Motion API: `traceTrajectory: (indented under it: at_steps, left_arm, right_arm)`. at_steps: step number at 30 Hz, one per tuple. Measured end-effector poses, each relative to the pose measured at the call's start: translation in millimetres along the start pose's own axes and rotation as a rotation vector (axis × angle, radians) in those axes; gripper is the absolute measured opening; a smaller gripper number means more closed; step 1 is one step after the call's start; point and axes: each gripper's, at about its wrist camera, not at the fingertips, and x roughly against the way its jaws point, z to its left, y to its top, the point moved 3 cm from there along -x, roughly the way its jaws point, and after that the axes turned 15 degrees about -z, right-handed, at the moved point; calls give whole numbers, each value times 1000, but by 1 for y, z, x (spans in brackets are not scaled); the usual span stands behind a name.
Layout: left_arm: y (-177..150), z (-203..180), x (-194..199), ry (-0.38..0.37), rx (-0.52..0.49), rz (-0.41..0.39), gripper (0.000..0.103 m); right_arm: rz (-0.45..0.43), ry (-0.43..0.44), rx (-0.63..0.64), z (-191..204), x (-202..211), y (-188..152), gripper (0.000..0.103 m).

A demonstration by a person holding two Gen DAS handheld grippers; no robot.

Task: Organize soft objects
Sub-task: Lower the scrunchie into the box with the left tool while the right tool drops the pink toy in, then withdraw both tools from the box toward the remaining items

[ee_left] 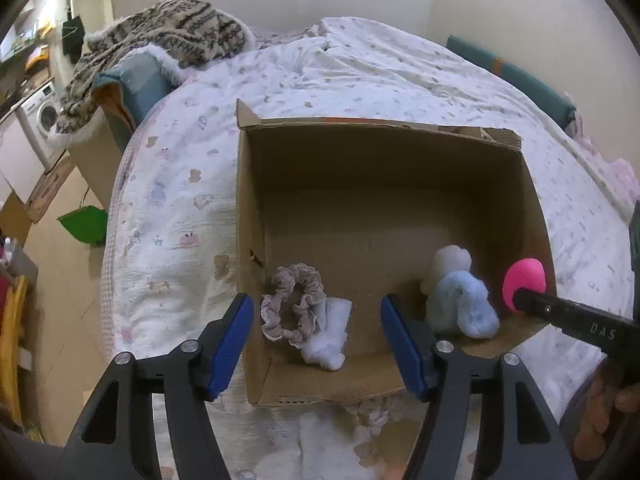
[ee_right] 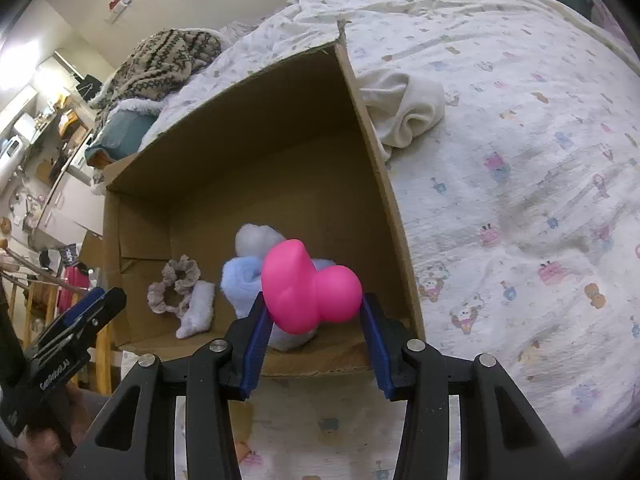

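Note:
An open cardboard box [ee_left: 384, 152] [ee_right: 256, 128] lies on the bed. Inside are a beige scrunchie [ee_left: 292, 304] [ee_right: 174, 284], a white cloth [ee_left: 328, 340] [ee_right: 196, 316], a white puff [ee_left: 448, 264] [ee_right: 252, 238] and a light blue fuzzy sock [ee_left: 464, 304] [ee_right: 240, 280]. My right gripper [ee_right: 314, 312] is shut on a pink soft toy [ee_right: 310, 288] [ee_left: 524, 284] above the box's near right edge. My left gripper [ee_left: 316, 340] is open and empty over the box's near left part.
A cream towel [ee_right: 404, 112] lies on the patterned bedsheet [ee_right: 520, 160] behind the box's right wall. A knitted blanket [ee_left: 160, 48] sits on a teal pillow at the bed's far left. Floor, a green dustpan [ee_left: 84, 224] and a washing machine [ee_left: 40, 116] are left.

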Motion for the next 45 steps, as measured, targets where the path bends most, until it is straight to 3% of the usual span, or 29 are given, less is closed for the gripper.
traceTrajectory:
  at_steps: [9,16,21,45]
  left_arm:
    - [0,5,3,42,4,-16,64]
    - [-1,3,3,64,-19,-21,64]
    - [-2,2,3,65,-22,-23,64]
    - [-23,7,32,94,-23,3,64]
  right_arm:
    - [-12,-16,11,1,1,1,48]
    - [-22,19,-19,3,3,2,71]
    - [-60,43,-16,7,10,7,72]
    - [-66,6,0,7,32,-6,72]
